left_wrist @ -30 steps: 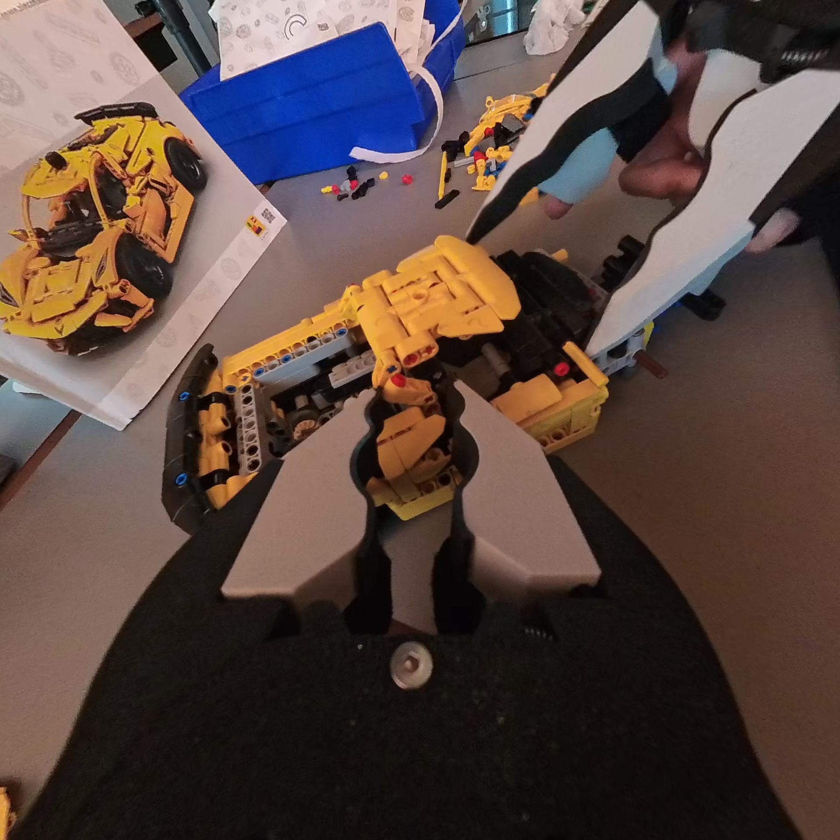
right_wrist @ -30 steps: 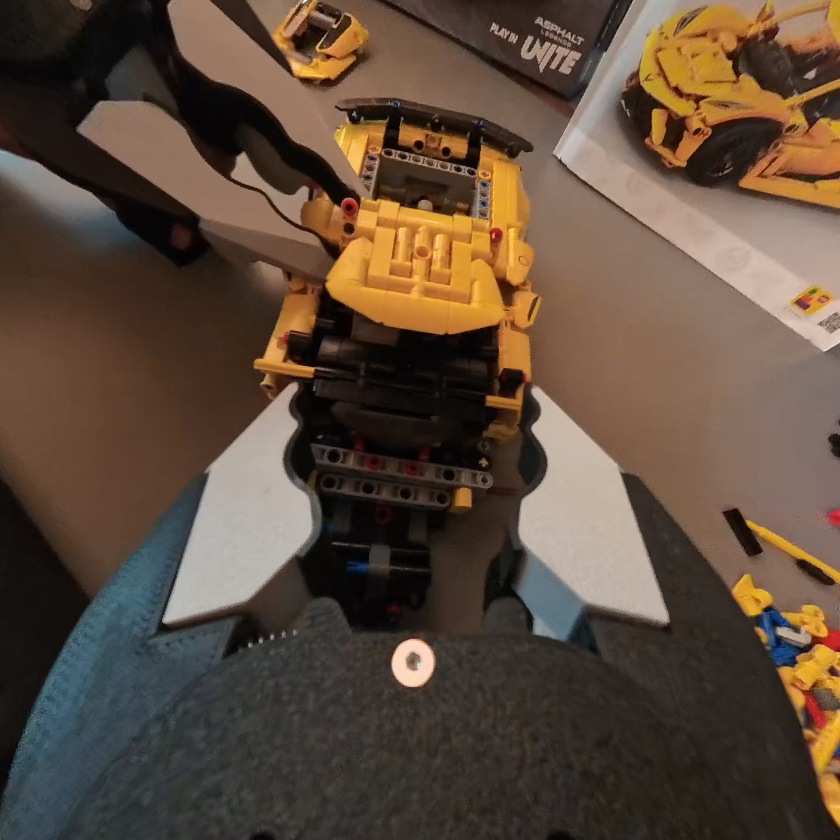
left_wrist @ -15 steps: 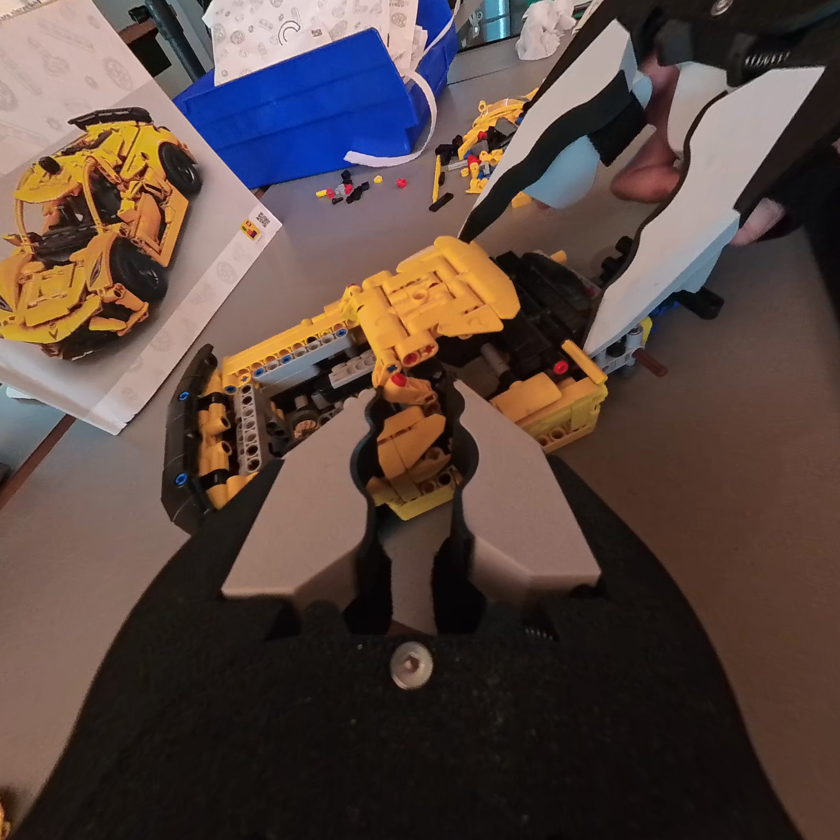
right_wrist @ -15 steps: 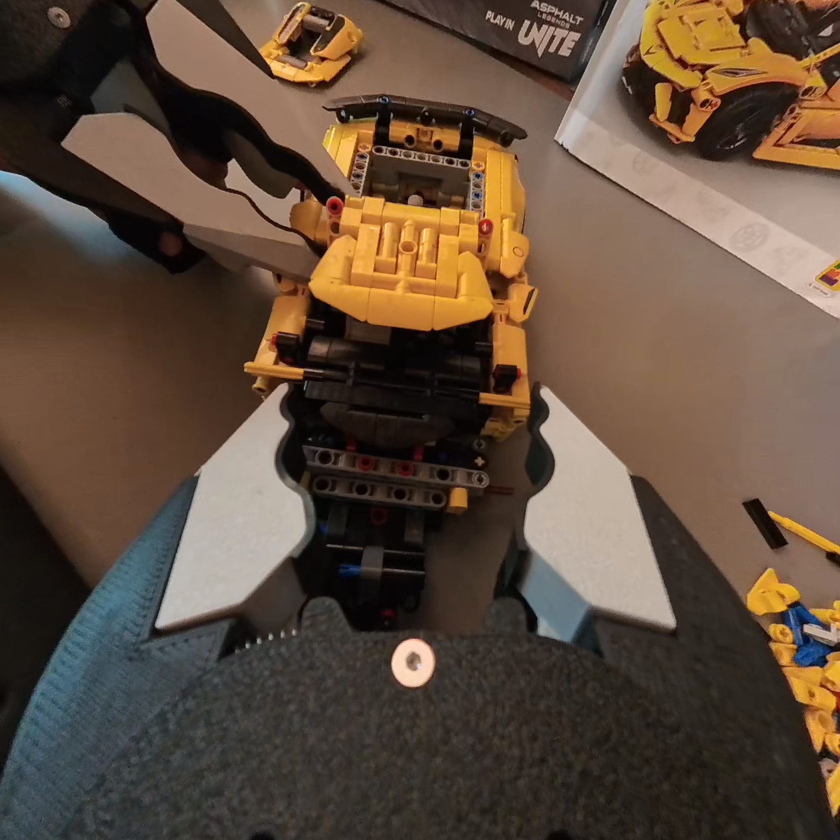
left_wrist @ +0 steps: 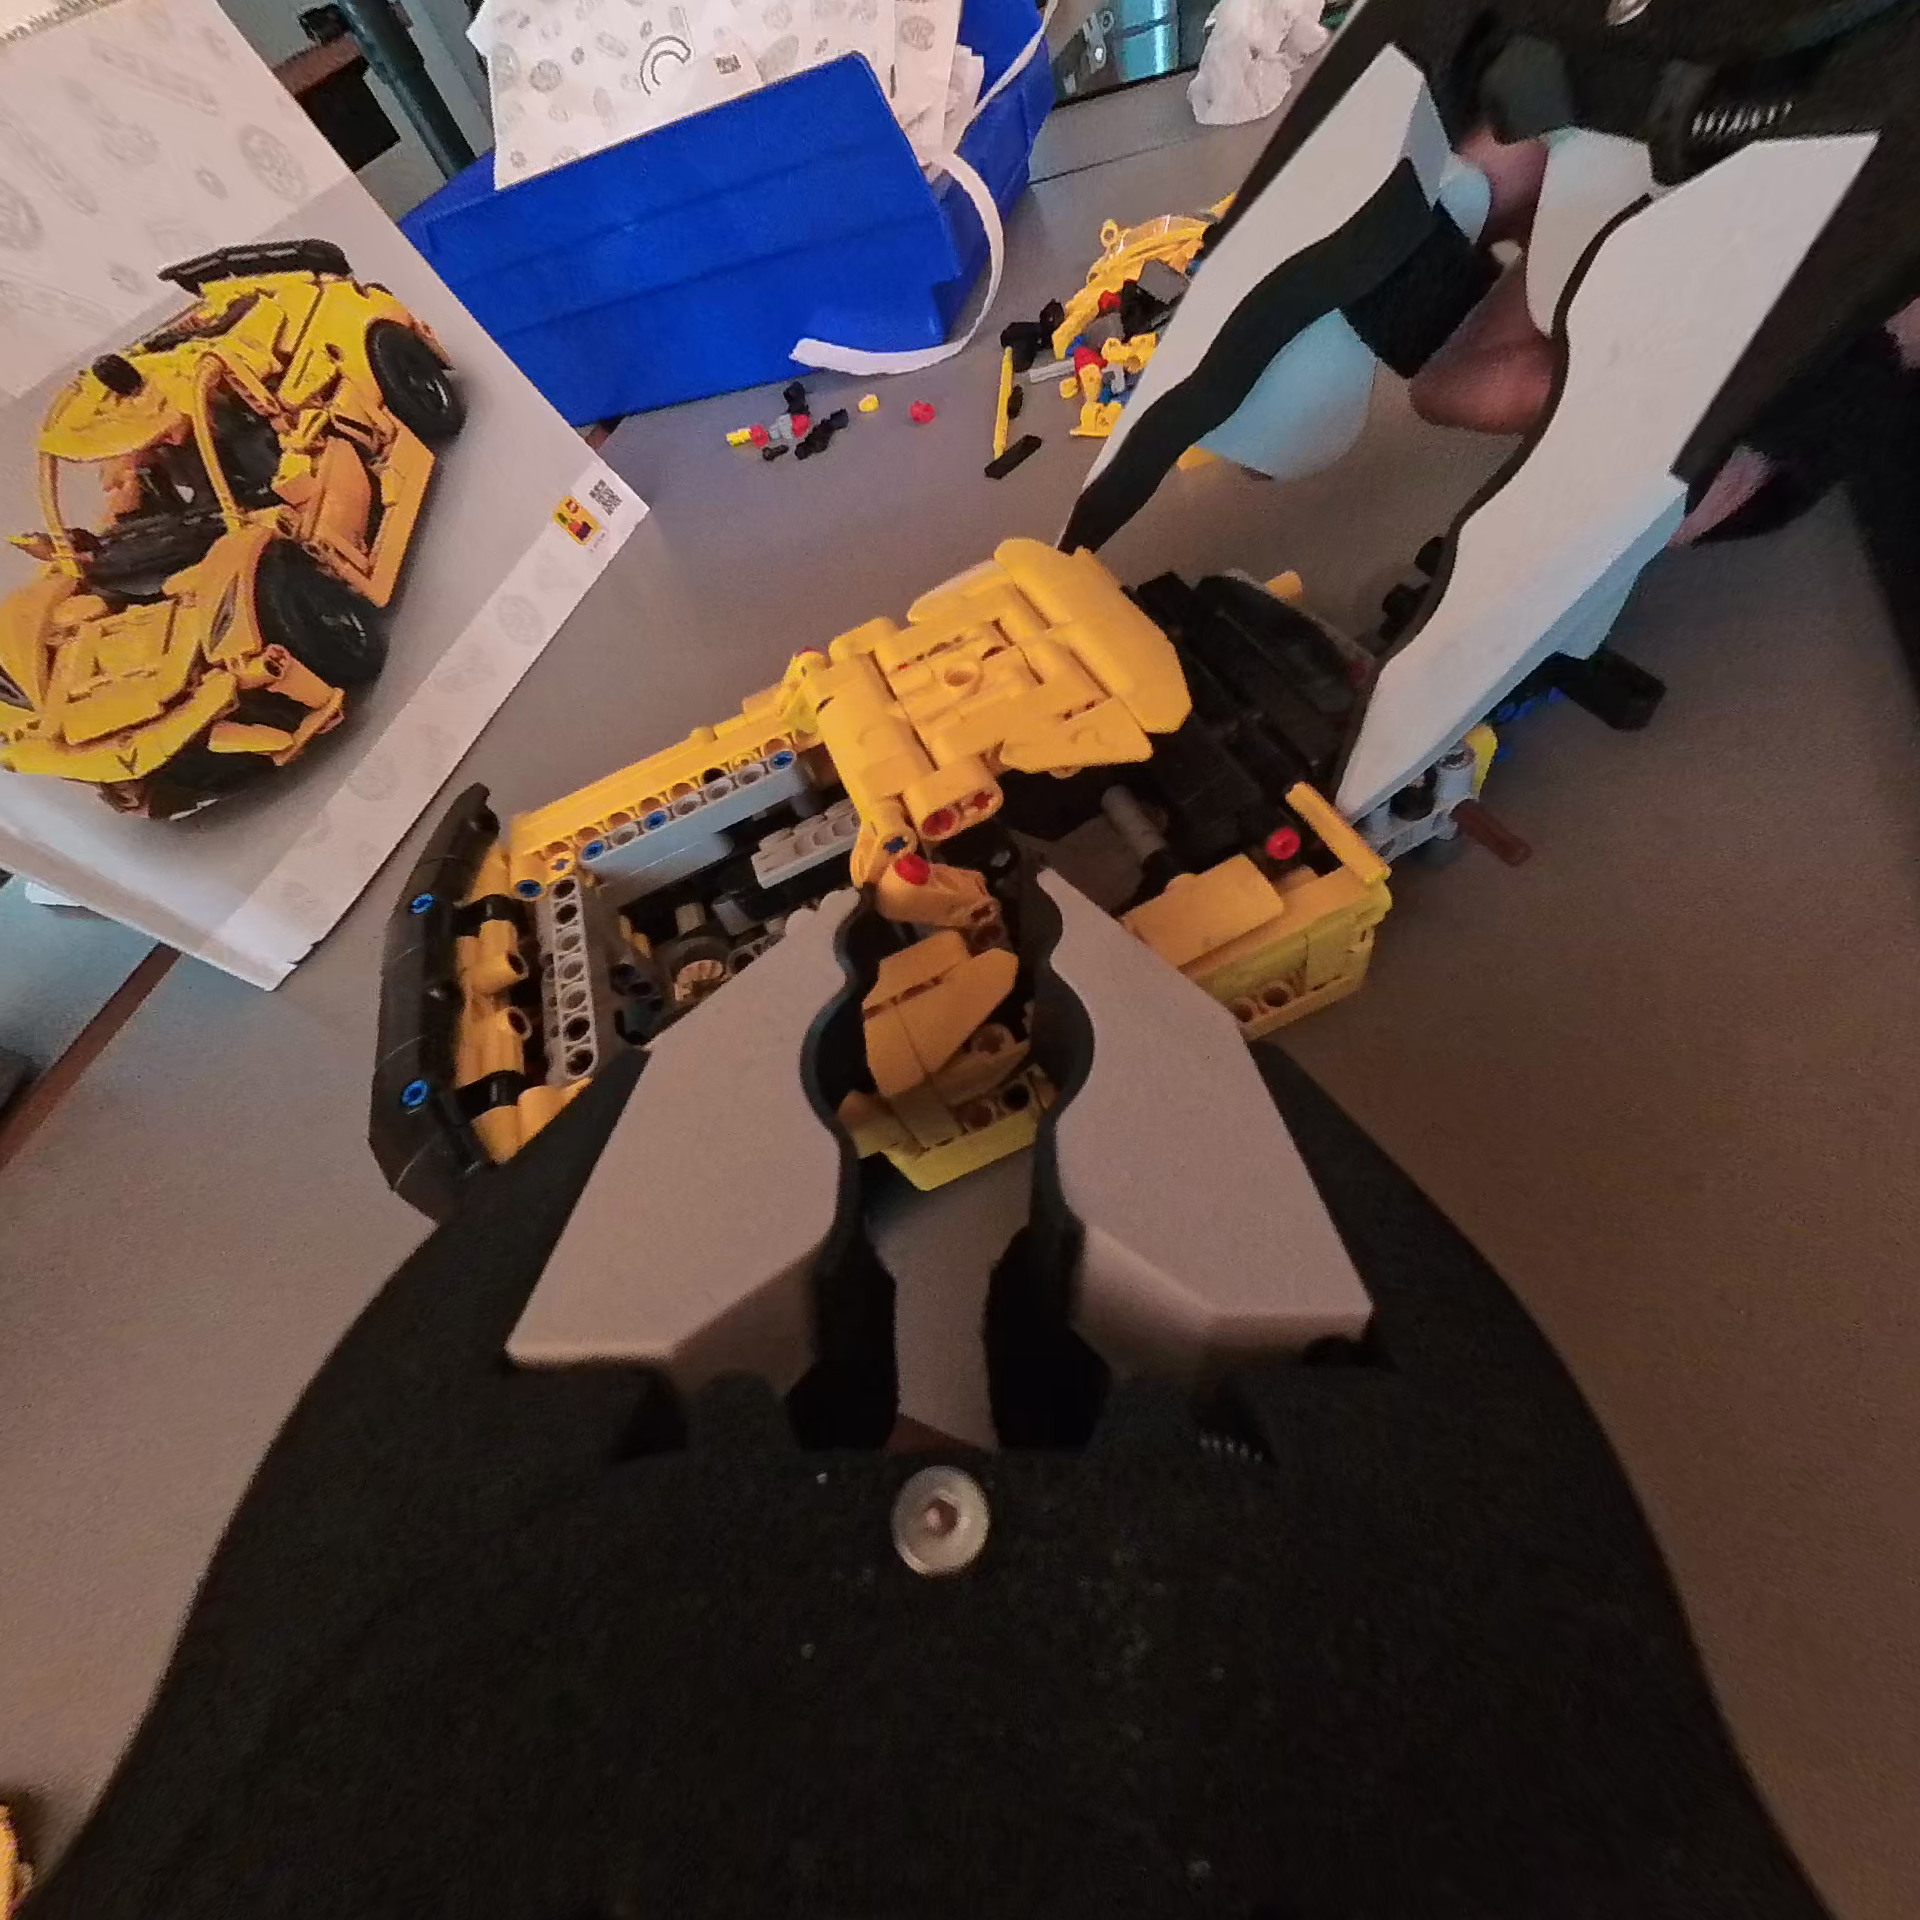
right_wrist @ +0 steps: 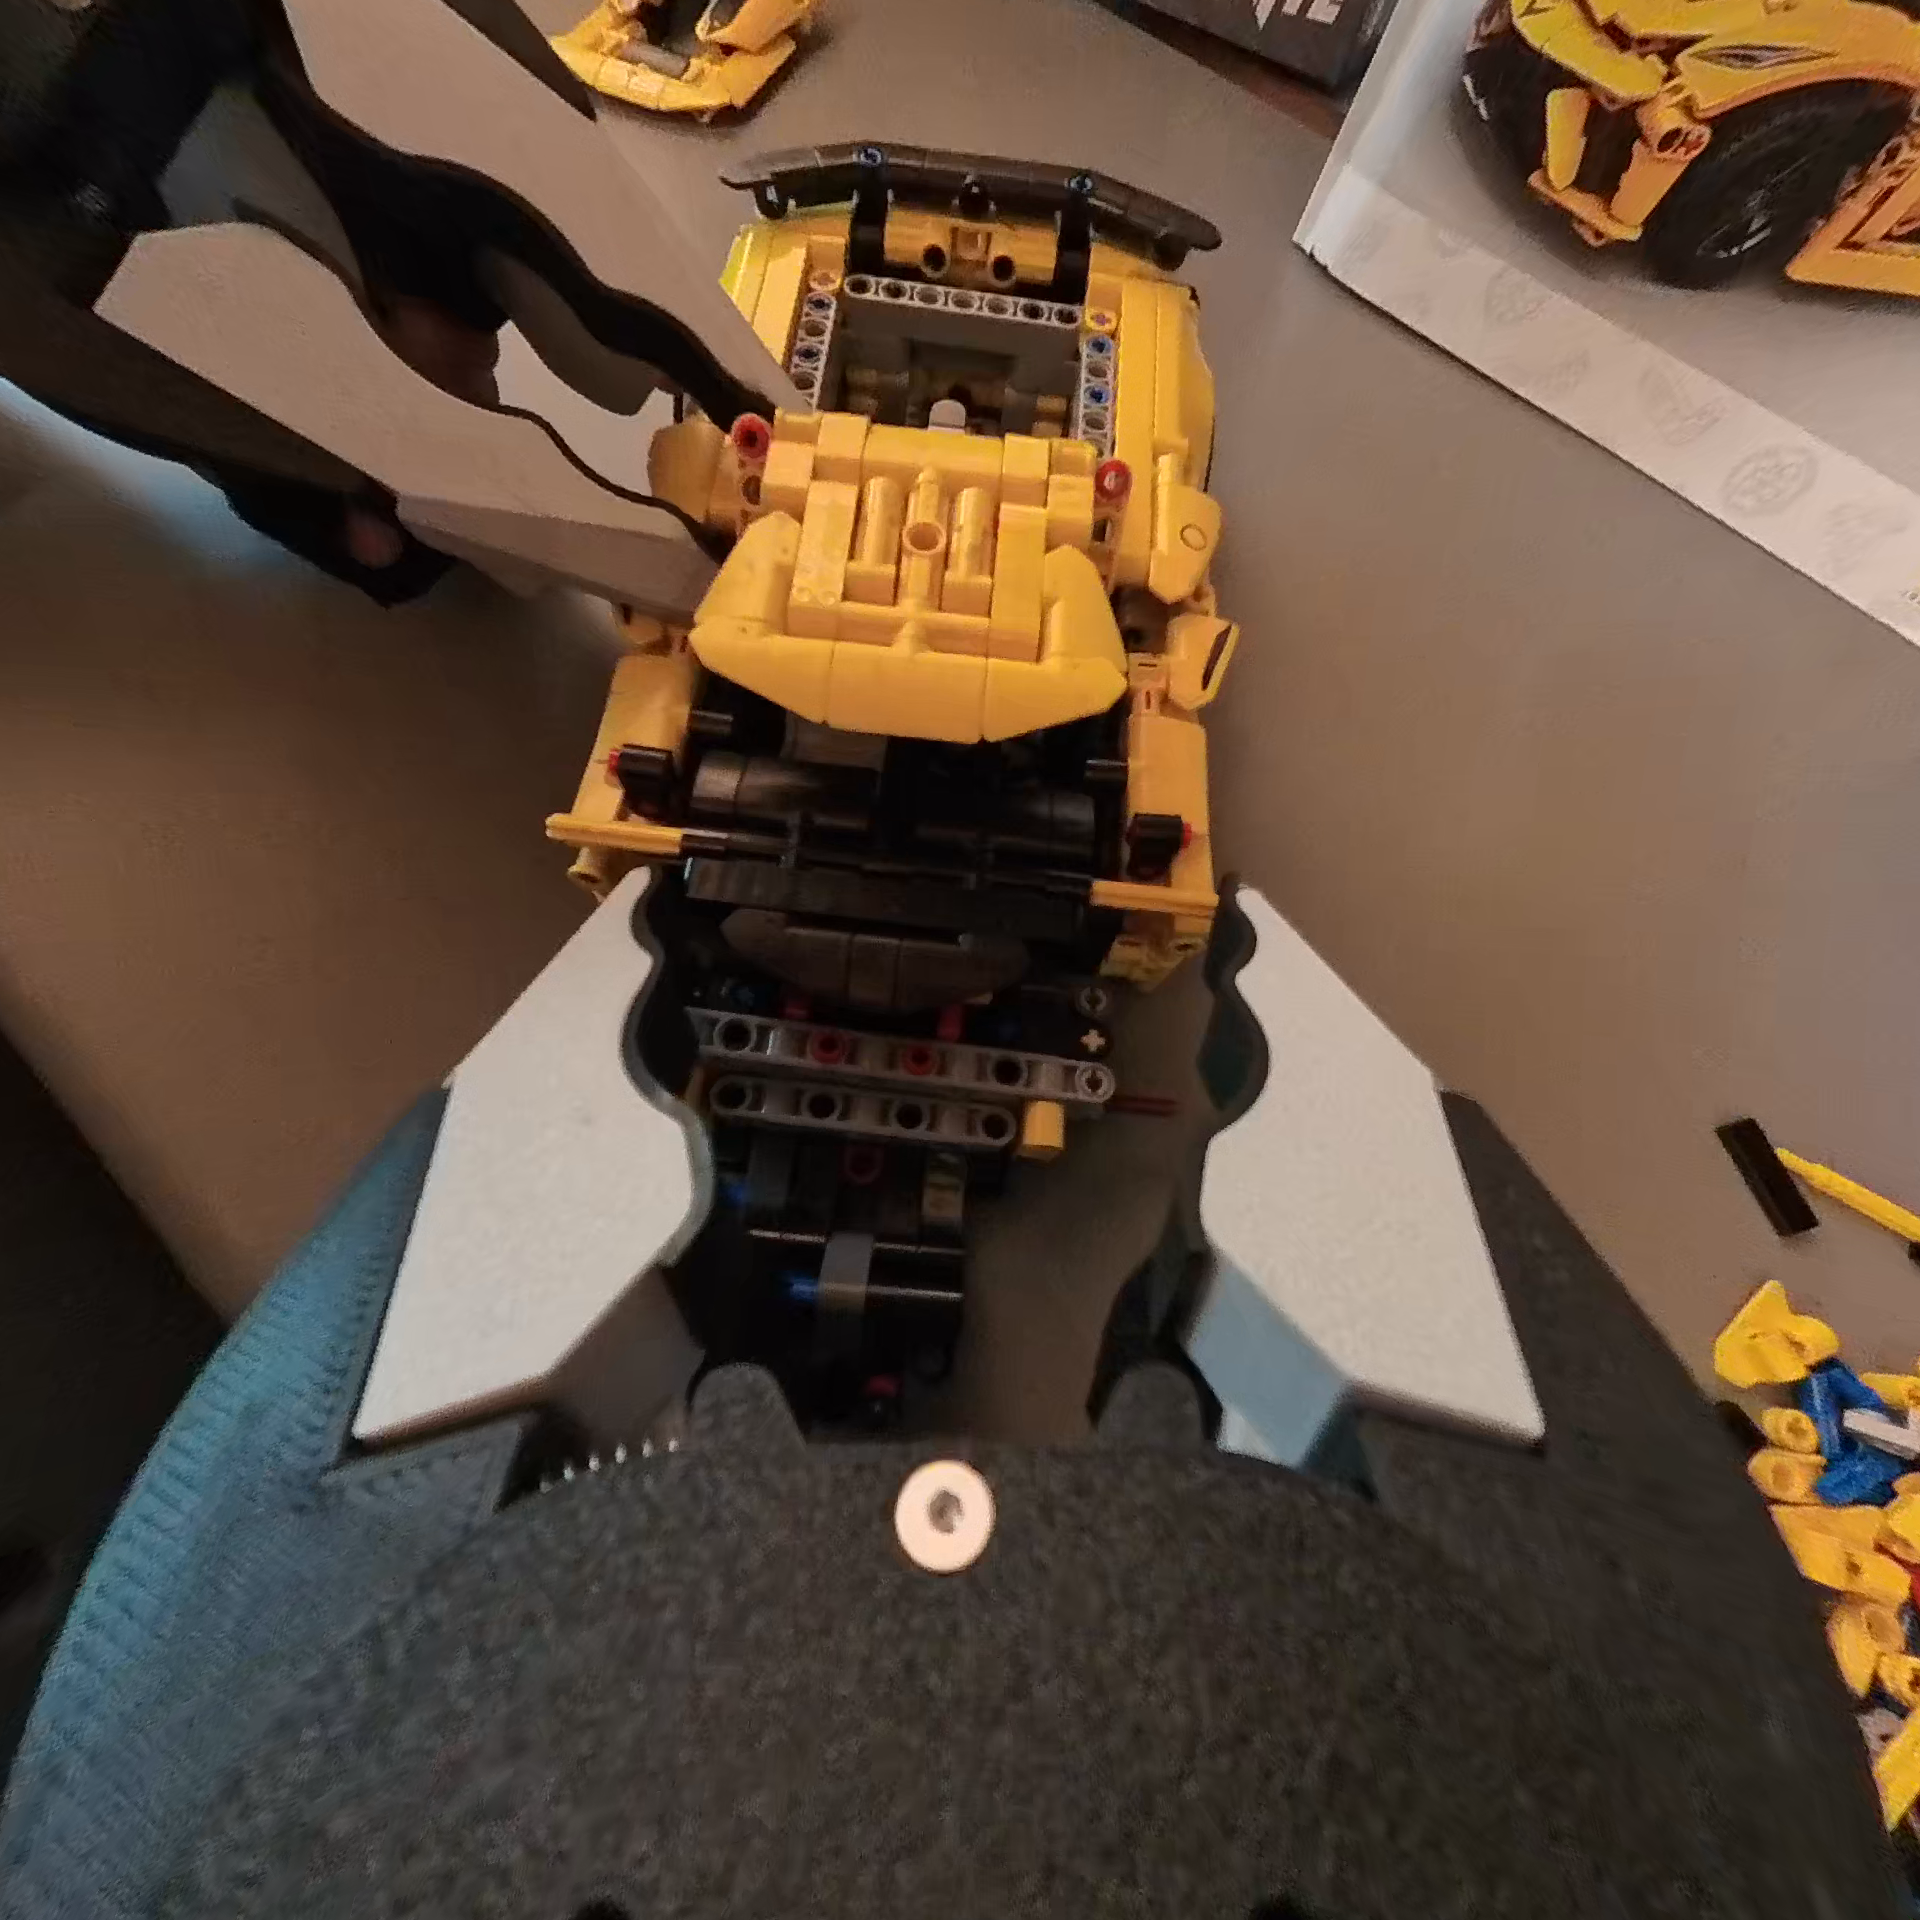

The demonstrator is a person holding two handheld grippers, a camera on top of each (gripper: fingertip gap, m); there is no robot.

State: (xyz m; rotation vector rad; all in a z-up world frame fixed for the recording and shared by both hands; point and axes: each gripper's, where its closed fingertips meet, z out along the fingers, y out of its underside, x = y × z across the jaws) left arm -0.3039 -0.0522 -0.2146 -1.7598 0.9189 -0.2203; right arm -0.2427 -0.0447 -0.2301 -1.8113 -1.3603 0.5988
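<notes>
A half-built yellow and black brick car (left_wrist: 997, 707) lies on the grey table (left_wrist: 1558, 1143), its black rear wing to the left. My left gripper (left_wrist: 945, 935) is shut on a yellow panel on the car's near side. The right wrist view looks along the car (right_wrist: 914, 582) from its bare grey-and-black front frame. My right gripper (right_wrist: 935, 894) is open, its fingers on either side of that front frame; the right finger stands clear of it. The left gripper (right_wrist: 727, 483) shows there pinching the car's left side by the roof. The right gripper (left_wrist: 1210, 670) shows above the car's front.
A blue bin (left_wrist: 707, 239) with paper sheets stands at the back. A printed sheet with a picture of the yellow car (left_wrist: 260, 520) lies at the left. Loose small pieces (left_wrist: 821, 416) lie behind the car, and more (right_wrist: 1818, 1455) at the right. A small yellow sub-assembly (right_wrist: 675, 52) lies beyond the left gripper. The tips of one gripper are about 7 cm away from the tips of the other.
The right gripper has shifted and risen a little over the car's front, with its fingers slightly wider apart. The left gripper keeps its grip on the side panel.
</notes>
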